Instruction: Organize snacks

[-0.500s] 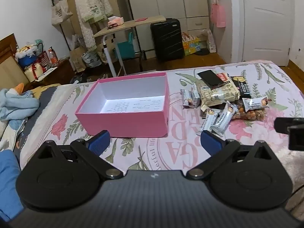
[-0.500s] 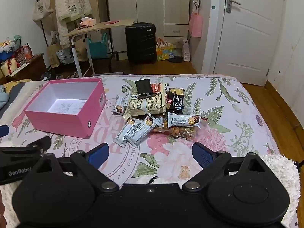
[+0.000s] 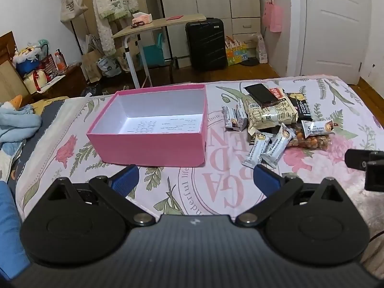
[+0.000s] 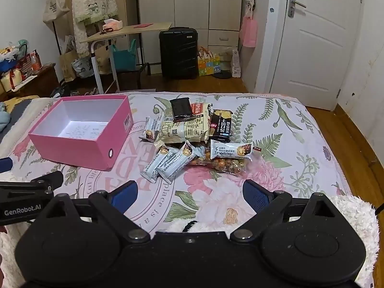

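Note:
An open pink box [image 3: 153,147] with a white inside stands on the bed; it also shows in the right wrist view [image 4: 74,147]. To its right lies a pile of snacks [image 3: 271,120], also in the right wrist view [image 4: 192,134]: pale bars, a beige bag, a black pack, a nut bag. My left gripper [image 3: 195,180] is open and empty, just short of the box's near wall. My right gripper [image 4: 190,193] is open and empty, short of the snack pile.
The floral bedsheet [image 4: 276,168] covers the bed. A white fluffy throw [image 4: 355,216] lies at the near right. A blue blanket [image 3: 16,124] lies at the left. Beyond the bed are a desk [image 4: 127,30], a black suitcase [image 4: 178,52] and a white door [image 4: 314,40].
Both views have hardly shifted. The jaws of both grippers stay as wide apart as before.

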The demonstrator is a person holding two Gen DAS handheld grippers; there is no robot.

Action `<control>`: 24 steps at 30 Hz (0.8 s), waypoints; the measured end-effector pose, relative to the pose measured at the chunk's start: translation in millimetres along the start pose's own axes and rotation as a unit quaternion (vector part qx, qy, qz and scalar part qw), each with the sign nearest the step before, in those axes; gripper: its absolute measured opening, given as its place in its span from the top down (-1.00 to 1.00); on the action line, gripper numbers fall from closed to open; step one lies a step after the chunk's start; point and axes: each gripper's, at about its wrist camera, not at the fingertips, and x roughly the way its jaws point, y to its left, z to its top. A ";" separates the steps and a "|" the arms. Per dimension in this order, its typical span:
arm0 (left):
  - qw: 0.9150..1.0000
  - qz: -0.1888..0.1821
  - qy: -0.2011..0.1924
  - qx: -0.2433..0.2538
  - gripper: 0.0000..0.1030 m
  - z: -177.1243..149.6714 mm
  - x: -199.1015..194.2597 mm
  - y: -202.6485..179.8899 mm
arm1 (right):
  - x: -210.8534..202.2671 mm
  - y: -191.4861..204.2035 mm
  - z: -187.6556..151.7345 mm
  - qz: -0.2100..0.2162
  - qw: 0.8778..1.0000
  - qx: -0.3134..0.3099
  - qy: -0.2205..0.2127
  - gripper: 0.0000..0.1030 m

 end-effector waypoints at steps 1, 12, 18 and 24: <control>1.000 -0.001 0.000 -0.002 -1.00 -1.0 0.6 0.8 | -0.3 0.7 0.1 0.000 1.000 -0.001 0.000 -0.87; 1.000 -0.003 0.012 -0.004 -1.00 -1.5 7.0 0.6 | 2.7 -0.1 -1.5 -0.007 1.000 -0.009 -0.002 -0.87; 1.000 -0.004 0.012 -0.003 -1.00 -2.6 7.9 0.2 | 2.0 -2.5 -3.3 -0.003 1.000 -0.012 -0.015 -0.87; 1.000 -0.006 0.012 -0.003 -1.00 -2.2 8.3 -2.0 | 1.7 0.3 -4.6 -0.004 1.000 -0.018 -0.019 -0.87</control>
